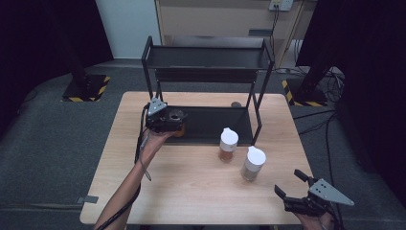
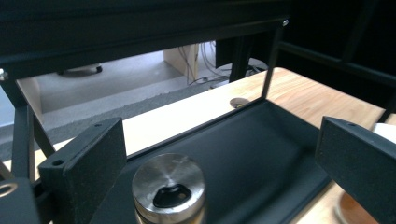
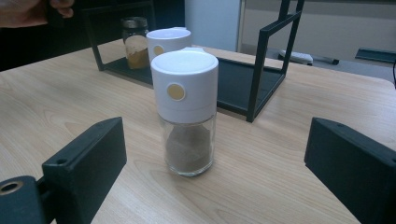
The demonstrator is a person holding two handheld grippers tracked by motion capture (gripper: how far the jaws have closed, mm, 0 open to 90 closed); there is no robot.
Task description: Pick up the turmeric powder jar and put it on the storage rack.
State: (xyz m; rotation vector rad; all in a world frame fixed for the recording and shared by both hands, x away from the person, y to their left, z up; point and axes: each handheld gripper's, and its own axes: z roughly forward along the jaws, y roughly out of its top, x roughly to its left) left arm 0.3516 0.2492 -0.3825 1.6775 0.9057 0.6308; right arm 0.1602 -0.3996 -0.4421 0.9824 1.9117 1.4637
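A black two-tier rack (image 1: 209, 58) stands at the back of the wooden table (image 1: 191, 182). On the left end of its lower shelf (image 2: 243, 154) sits a glass spice jar with a holed metal lid (image 2: 168, 186). My left gripper (image 1: 168, 120) hovers over that jar, jaws wide apart on either side and not touching it (image 2: 219, 135). Two white-capped grinders stand in front of the rack, one amber-filled (image 1: 228, 144) and one brown-filled (image 1: 252, 163). Near the table's front right corner my right gripper (image 1: 288, 182) is open and points at the brown-filled grinder (image 3: 185, 112).
A small round disc (image 1: 235, 104) lies on the table behind the rack's lower shelf. The rack's right upright (image 3: 260, 70) stands just behind the grinders. In the right gripper view the spice jar (image 3: 132, 42) shows far back, with a hand (image 3: 28, 11) above it. Black stands flank the table.
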